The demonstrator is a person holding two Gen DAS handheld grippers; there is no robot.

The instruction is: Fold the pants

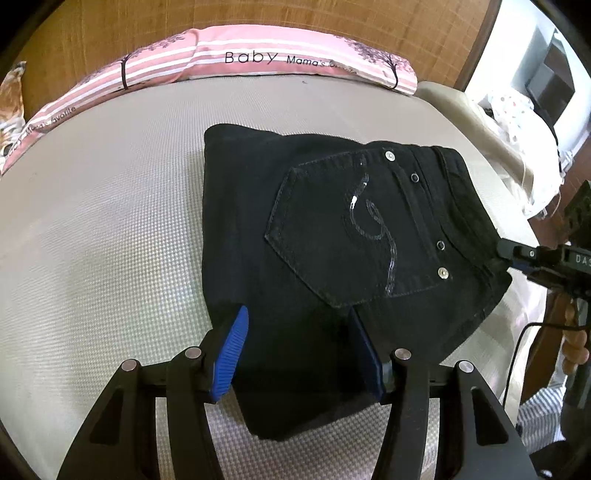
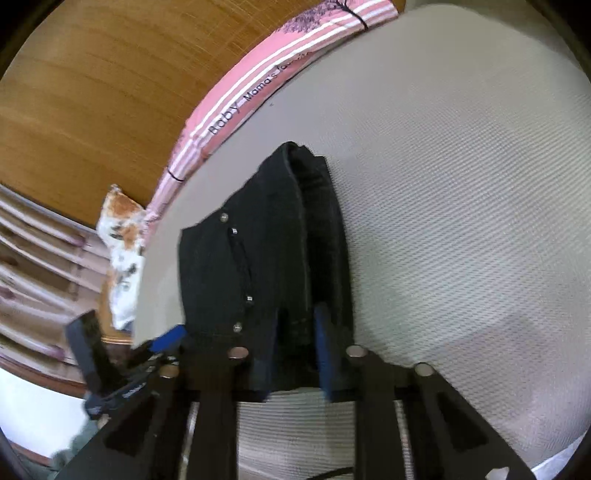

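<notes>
Black jeans (image 1: pixel 325 236) lie folded into a compact stack on the grey mattress (image 1: pixel 110 221), back pocket with a sequin swirl facing up. My left gripper (image 1: pixel 295 350) is open, its blue fingers (image 1: pixel 231 354) straddling the near edge of the stack. My right gripper (image 2: pixel 297 354) is open with its pads on either side of the waistband edge of the jeans (image 2: pixel 266 251); it also shows at the right edge of the left wrist view (image 1: pixel 517 254), touching the waistband corner. The left gripper shows at lower left in the right wrist view (image 2: pixel 166 339).
A pink striped pillow (image 1: pixel 258 55) lies along the wooden headboard (image 1: pixel 110 33) at the far side. A beige blanket (image 1: pixel 461 110) and white spotted cloth (image 1: pixel 517 118) sit at the right edge of the mattress. A floral pillow (image 2: pixel 122 236) lies off the mattress.
</notes>
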